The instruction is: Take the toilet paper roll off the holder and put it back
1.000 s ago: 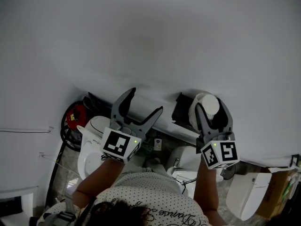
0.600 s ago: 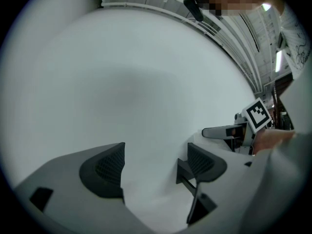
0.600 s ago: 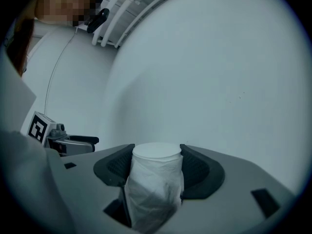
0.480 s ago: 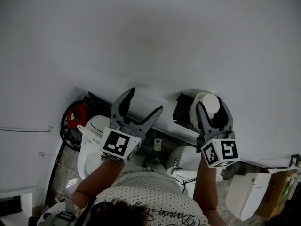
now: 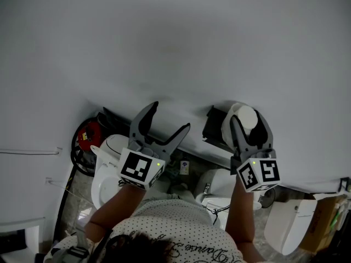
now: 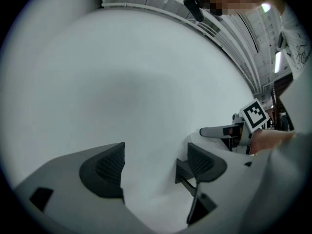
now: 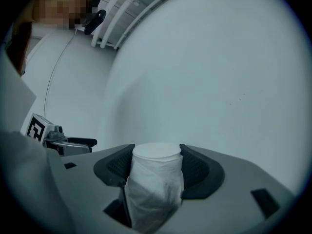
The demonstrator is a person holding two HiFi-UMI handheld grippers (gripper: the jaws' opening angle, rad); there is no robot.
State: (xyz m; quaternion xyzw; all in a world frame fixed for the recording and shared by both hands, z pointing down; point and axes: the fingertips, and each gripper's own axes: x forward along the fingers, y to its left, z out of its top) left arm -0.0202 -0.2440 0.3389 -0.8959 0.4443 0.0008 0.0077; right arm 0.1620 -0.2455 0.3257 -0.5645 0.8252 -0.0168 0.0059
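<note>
My right gripper (image 5: pixel 248 119) is shut on the white toilet paper roll (image 5: pixel 244 114), close to the white wall. In the right gripper view the roll (image 7: pixel 156 179) stands between both dark pads, wrinkled paper facing me, and the right gripper (image 7: pixel 156 167) grips its sides. A black holder (image 5: pixel 211 126) is fixed to the wall just left of the roll; whether the roll touches it I cannot tell. My left gripper (image 5: pixel 170 118) stands open and empty further left. In the left gripper view, the left gripper (image 6: pixel 153 165) faces bare wall, with the holder (image 6: pixel 184 171) beside its right jaw.
The white wall (image 5: pixel 175 48) fills the upper part of the head view. Below the grippers stand a white toilet (image 5: pixel 107 169) and a red object (image 5: pixel 88 136) at the left. At the lower right are a white bin-like unit (image 5: pixel 285 229) and a cardboard box (image 5: pixel 323 223).
</note>
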